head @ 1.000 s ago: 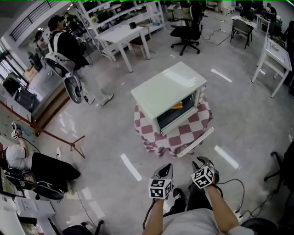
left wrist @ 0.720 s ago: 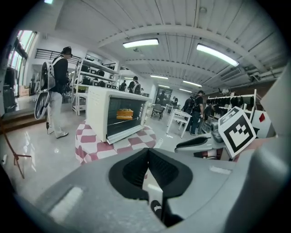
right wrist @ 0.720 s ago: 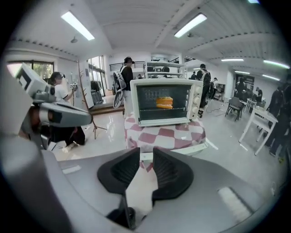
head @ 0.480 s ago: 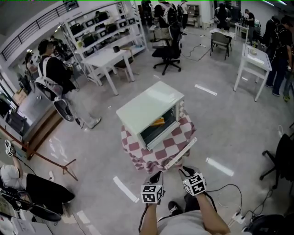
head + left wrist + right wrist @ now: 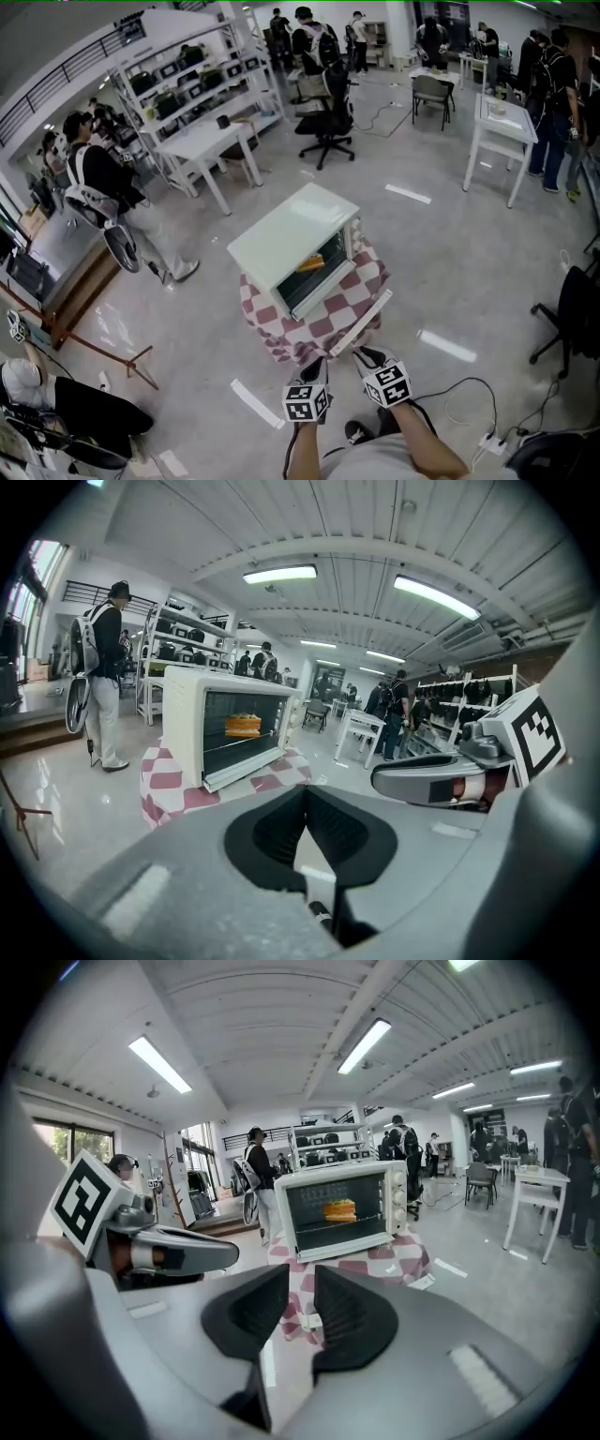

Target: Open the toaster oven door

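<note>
My left gripper [image 5: 302, 794] has its pads drawn together at the tips with nothing in them, and it hangs on my side of the oven, touching nothing. Ahead of it the toaster oven [image 5: 291, 239] stands on its red-and-white checked cloth [image 5: 261, 319]. What has changed over the last second is mostly my distance from it: in the head view it has shrunk and drifted toward the middle, with more of the room showing beyond. I judge from that that I have been drawing back and straightening up rather than reaching in. The mouth of the oven shows dark and plain, with the orange food [image 5: 312, 262] sitting inside. The door [image 5: 362, 322] looks to me let down flat toward me, its white handle bar lying out over the near edge of the cloth and the checks showing through the glass. I can't be wholly sure of that from the gripper views, where it is only a pale lip under the opening. Furthest right, my right gripper [image 5: 301, 1283] has just been closing in part — its jaws now stand at a middling gap, empty, only the cloth seen between them — and it is well clear of the handle. I read the opening itself as done and this as the let-go and retreat, with little left but to bring both hands away.
</note>
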